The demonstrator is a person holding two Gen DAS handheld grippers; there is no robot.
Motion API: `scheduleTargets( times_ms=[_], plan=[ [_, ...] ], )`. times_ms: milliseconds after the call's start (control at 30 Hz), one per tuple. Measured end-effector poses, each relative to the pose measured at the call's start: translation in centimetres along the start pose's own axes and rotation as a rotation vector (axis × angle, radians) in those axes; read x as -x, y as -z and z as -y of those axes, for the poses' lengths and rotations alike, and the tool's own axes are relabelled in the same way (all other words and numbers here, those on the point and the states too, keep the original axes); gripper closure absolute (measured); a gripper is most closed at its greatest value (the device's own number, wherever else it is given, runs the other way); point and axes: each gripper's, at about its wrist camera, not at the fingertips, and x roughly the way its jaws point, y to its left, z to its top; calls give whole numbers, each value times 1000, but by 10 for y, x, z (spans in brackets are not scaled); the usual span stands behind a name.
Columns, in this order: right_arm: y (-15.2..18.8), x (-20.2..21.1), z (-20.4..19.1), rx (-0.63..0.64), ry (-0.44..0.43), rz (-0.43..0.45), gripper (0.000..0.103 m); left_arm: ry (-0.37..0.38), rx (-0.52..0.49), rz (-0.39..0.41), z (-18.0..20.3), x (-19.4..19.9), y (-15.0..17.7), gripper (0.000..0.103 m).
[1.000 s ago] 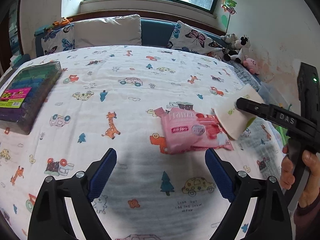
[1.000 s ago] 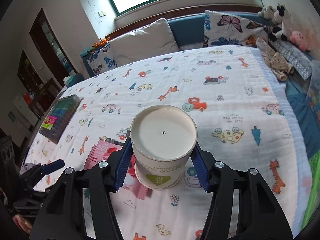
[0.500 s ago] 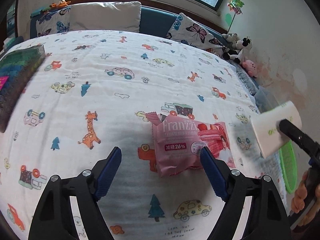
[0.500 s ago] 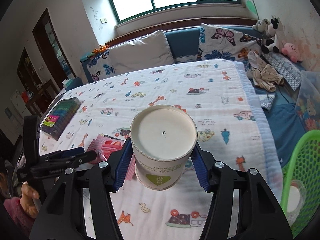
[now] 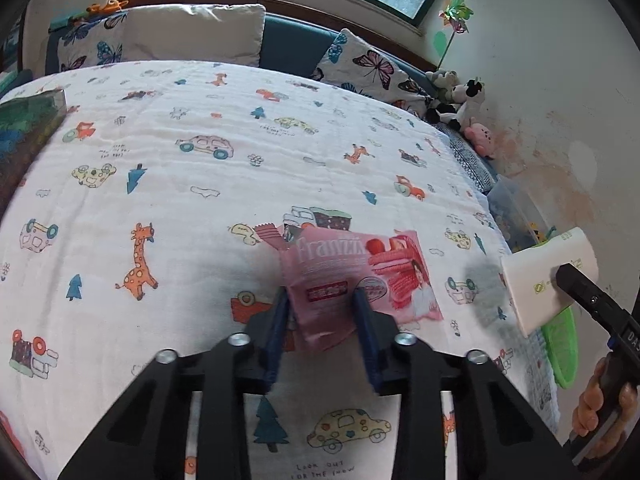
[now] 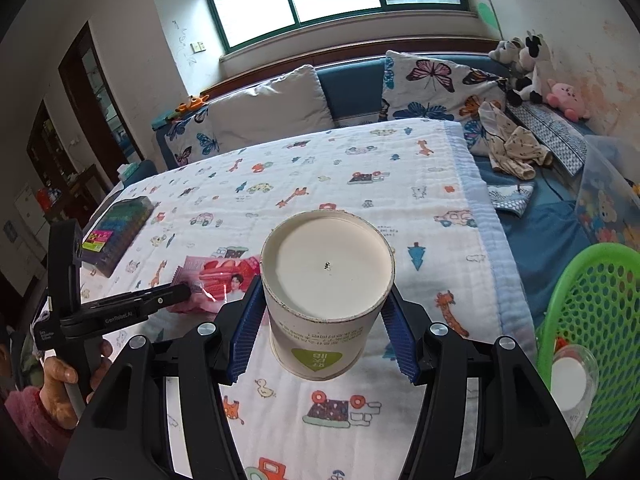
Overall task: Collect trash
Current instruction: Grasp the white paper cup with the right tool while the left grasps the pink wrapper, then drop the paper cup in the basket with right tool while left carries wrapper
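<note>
- Step in hand, as we judge it: two pieces of trash being gathered at once, one per gripper.
- Left gripper [image 5: 322, 300], lower centre of the left wrist view: jaws have just been closing, and the blue pads now pinch the near end of the pink snack wrapper [image 5: 352, 276]. The rest of the wrapper lies on the cartoon-print blanket [image 5: 180, 184], so it is gripped but not yet lifted.
- Right gripper [image 6: 326, 324], lower centre of the right wrist view: jaws partly open and clamped on a white paper cup [image 6: 326, 292], which hangs above the blanket with its flat white end toward the camera.
- Green basket [image 6: 600, 320] sits at the lower right edge of that view, off the blanket's side; a clear lidded cup already lies in it.
- Next move, our reading: carry the cup rightward over the basket rim and release; the left then lifts the wrapper without letting it slip and follows.
- We treat the surface as a bed or padded table; we cannot tell which.
</note>
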Motion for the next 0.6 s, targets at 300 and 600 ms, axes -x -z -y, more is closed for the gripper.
scheduleTargets(
  times_ms=[300,600],
  plan=[
    [8,18,6,-4,13,18,45,0,-66,77,20,28,11,94],
    [16,53,20,-7,45,53,45,26,-141,140,48,63,20,96]
  ],
)
